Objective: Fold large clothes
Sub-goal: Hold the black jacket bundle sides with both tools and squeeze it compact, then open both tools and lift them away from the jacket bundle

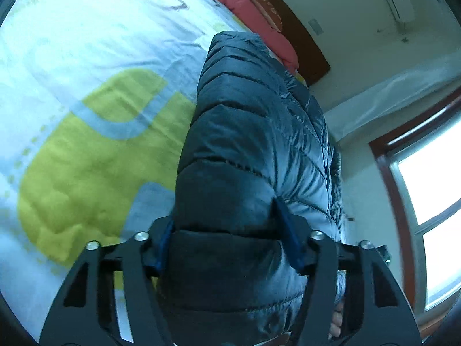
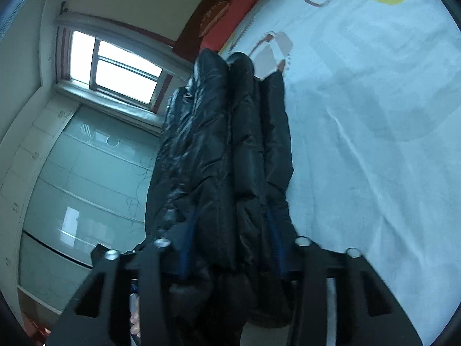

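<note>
- Jacket (image 1: 253, 150): dark, quilted, bunched between the jaws of both grippers and running straight out ahead of each, long axis along the fingers.
- Left gripper (image 1: 230, 242) clamps a thick fold, with the bed (image 1: 86, 92) beyond and left of its jaws.
- Right gripper (image 2: 230, 245) pinches several stacked layers (image 2: 230, 150); the bed lies right of its jaws.
- Neither hand looks nearer; judging by this, the next move carries the jacket sideways onto the bed.

Left gripper (image 1: 227, 240), jaws clamped on a thick fold of dark quilted puffer jacket (image 1: 253, 132). Jacket stretching away above a bed (image 1: 86, 92) with white, yellow-patterned cover; red pillow (image 1: 253, 20) by headboard; window (image 1: 432, 201) at right.
</note>
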{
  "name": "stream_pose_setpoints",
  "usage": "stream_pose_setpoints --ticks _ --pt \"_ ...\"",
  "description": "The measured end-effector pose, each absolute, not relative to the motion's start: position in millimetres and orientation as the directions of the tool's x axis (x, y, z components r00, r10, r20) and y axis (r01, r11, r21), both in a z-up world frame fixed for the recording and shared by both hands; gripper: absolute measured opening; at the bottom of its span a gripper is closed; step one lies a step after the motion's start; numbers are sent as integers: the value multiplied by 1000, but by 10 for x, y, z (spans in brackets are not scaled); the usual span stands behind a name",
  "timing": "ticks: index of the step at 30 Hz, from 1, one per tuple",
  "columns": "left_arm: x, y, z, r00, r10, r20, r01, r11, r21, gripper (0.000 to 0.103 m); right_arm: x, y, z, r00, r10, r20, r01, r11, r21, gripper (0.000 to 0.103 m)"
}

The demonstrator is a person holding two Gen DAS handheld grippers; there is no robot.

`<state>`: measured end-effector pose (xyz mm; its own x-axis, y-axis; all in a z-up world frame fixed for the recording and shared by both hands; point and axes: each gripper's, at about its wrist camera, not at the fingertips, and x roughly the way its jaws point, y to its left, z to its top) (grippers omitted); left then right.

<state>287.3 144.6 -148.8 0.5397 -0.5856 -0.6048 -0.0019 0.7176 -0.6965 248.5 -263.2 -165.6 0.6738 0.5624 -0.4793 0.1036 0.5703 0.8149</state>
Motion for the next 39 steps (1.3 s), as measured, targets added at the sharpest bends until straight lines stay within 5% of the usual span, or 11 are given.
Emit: stream_pose_setpoints --ticks 20,39 --pt "2584 1403 -1519 560 -529 -637 8 773 -635 57 2241 -2706 -1871 677 581 -451 139 501 854 38" --pt "2454 1336 -1393 581 -428 -692 -3 849 -528 76 2040 -2765 -1862 701 552 -451 184 472 862 58"
